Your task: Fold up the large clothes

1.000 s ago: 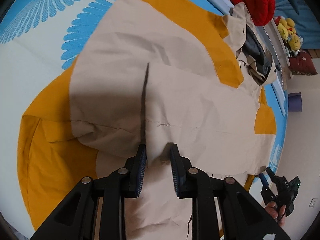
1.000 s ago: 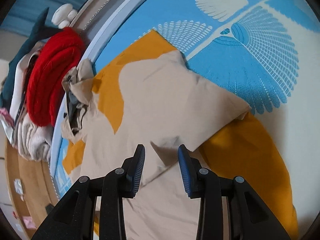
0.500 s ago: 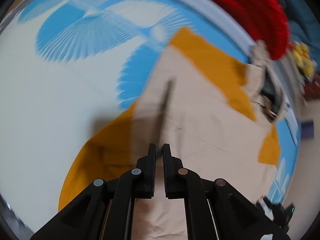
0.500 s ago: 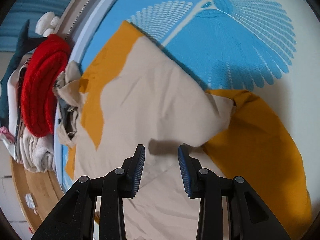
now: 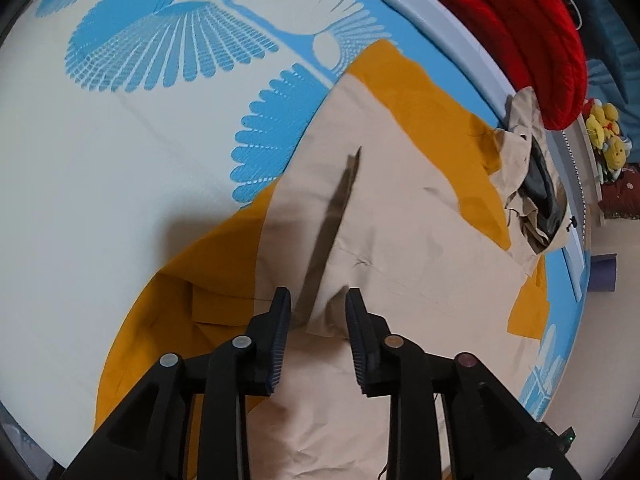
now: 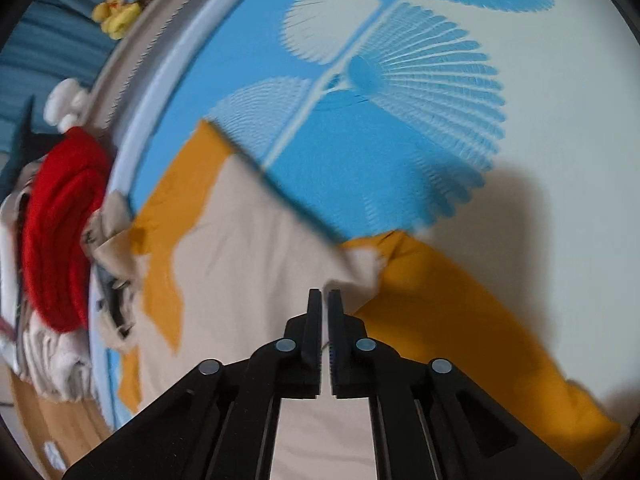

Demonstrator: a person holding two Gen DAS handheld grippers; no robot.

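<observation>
A beige and orange jacket (image 5: 400, 240) lies spread on a blue and white patterned mat (image 5: 100, 180). My left gripper (image 5: 316, 304) points down at it; its jaws are opening, and a raised beige fold stands loose between the fingers (image 5: 280, 320). A dark crease line (image 5: 332, 220) runs away from that fold. In the right wrist view the jacket (image 6: 248, 272) shows its orange sleeve (image 6: 460, 320) at the right. My right gripper (image 6: 324, 296) sits at the beige fold's edge, jaws closing and almost together, with a pale sliver of cloth between the pads.
A red knitted garment (image 5: 520, 32) and folded clothes (image 6: 48, 360) lie beyond the mat's pale rim (image 6: 160, 80). Yellow plush toys (image 5: 608, 128) sit further out. The jacket's hood (image 5: 536, 176) bunches at the rim. Bare mat (image 6: 560, 120) stretches beside the sleeve.
The left jaws, pinched on the beige ridge half a second ago, have parted. The right jaws, wide apart before, have come nearly together, and that gripper has shifted toward the sleeve.
</observation>
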